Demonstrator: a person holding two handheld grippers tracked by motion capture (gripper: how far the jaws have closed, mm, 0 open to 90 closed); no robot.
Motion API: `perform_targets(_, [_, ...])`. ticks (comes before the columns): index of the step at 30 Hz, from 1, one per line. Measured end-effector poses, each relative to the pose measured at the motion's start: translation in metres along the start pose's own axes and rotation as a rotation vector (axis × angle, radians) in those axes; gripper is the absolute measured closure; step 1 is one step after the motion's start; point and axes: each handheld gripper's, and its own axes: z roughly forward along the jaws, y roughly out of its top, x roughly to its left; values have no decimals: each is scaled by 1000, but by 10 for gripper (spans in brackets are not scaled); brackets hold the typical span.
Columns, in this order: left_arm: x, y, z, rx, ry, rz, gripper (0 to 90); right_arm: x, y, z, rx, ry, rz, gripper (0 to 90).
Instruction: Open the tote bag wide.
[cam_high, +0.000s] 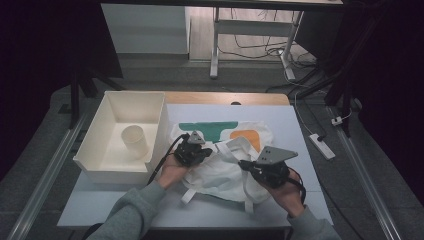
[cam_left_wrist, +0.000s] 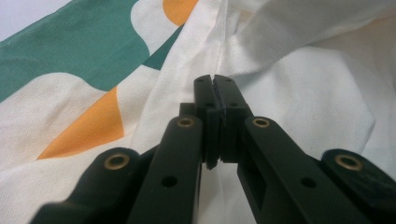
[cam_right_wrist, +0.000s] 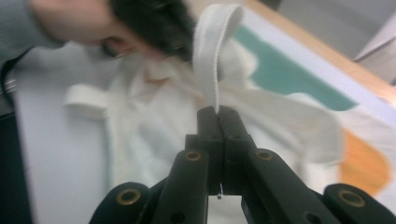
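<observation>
**Bag handle pinched, cloth being worked open**

Cloth tote bag, white with green and orange patches, lies crumpled at centre frame in the high view, on the pale tabletop. Its strap loops up at top centre of the right gripper view and runs down into the right gripper; jaws are together, clamped on that strap. Left gripper, centre of its own view, has jaws closed on a raised fold of the bag fabric; cloth between the tips is hard to see, so the pinch is a judgement. In the high view the left gripper sits on the bag's left side, the right gripper at lower right of it.

Step looks like: grasp stage done, spreading or lifting the bag. Next move probably needs both grips kept firm while the hands pull apart, slowly, so the strap doesn't slip.

White bin holding a cup stands at left, touching the bag's edge or just beside it.
</observation>
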Motion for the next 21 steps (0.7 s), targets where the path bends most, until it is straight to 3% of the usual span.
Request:
perform_targets(2, [0,0,0,-2,0,0,878,-17,5,2,-20,-37,34,898])
perform_targets(8, [0,0,0,-2,0,-1,879,-40,7,9,-19,-102,68,898])
perform_targets(10, [0,0,0,-1,1,0,881,-54,6,14,-21,-144,76,898])
perform_targets(16, [0,0,0,0,5,4,881,-76,8,21,-16,-199,93,898])
perform_targets(21, [-1,0,-1,-1,2,2,879,-104,3,32,-4,-227,157,897])
